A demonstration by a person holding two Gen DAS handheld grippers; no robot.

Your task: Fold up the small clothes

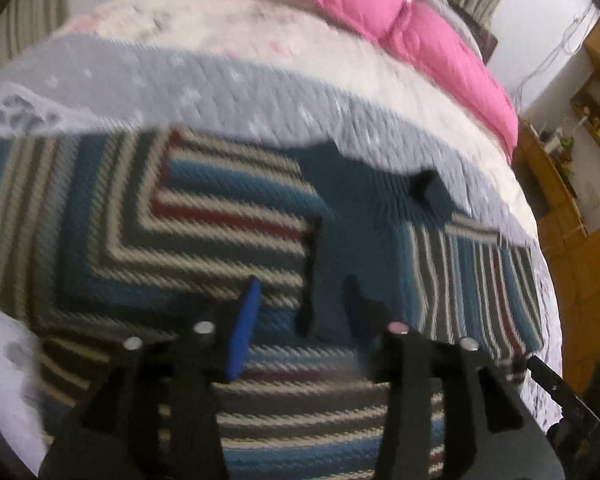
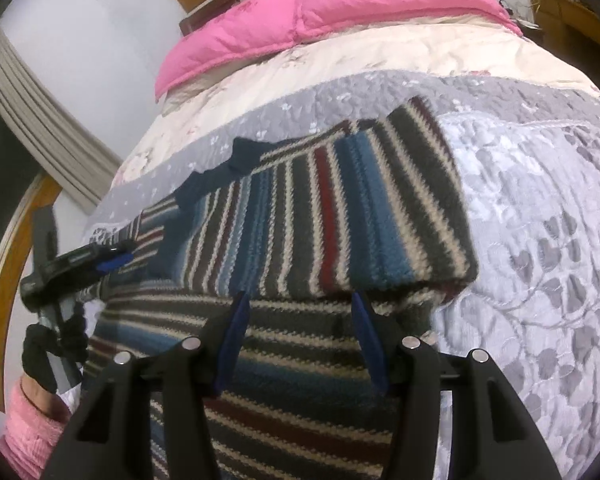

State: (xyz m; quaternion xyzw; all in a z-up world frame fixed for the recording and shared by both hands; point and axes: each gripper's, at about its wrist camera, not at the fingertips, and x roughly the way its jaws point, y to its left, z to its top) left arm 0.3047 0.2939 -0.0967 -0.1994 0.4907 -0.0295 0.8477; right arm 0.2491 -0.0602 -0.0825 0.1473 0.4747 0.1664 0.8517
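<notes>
A small knitted sweater (image 1: pixel 148 232) with blue, grey, cream and red stripes lies flat on the bed, its navy collar (image 1: pixel 364 200) toward the far side. The left wrist view is blurred. My left gripper (image 1: pixel 300 320) hovers open just above the sweater's body, with nothing between its blue pads. In the right wrist view one striped part of the sweater (image 2: pixel 340 208) lies folded over the rest. My right gripper (image 2: pixel 300 336) stands open over the sweater's near edge of that fold. The left gripper (image 2: pixel 100 264) shows at the sweater's left side, held by a gloved hand (image 2: pixel 44 352).
The sweater rests on a grey quilted bedspread (image 2: pixel 540 240) with a leaf pattern. Behind it lie a cream quilt (image 2: pixel 380 60) and a pink duvet (image 2: pixel 340 8). Wooden furniture (image 1: pixel 560 208) stands to the right of the bed, and a pink sleeve (image 2: pixel 24 432) is at lower left.
</notes>
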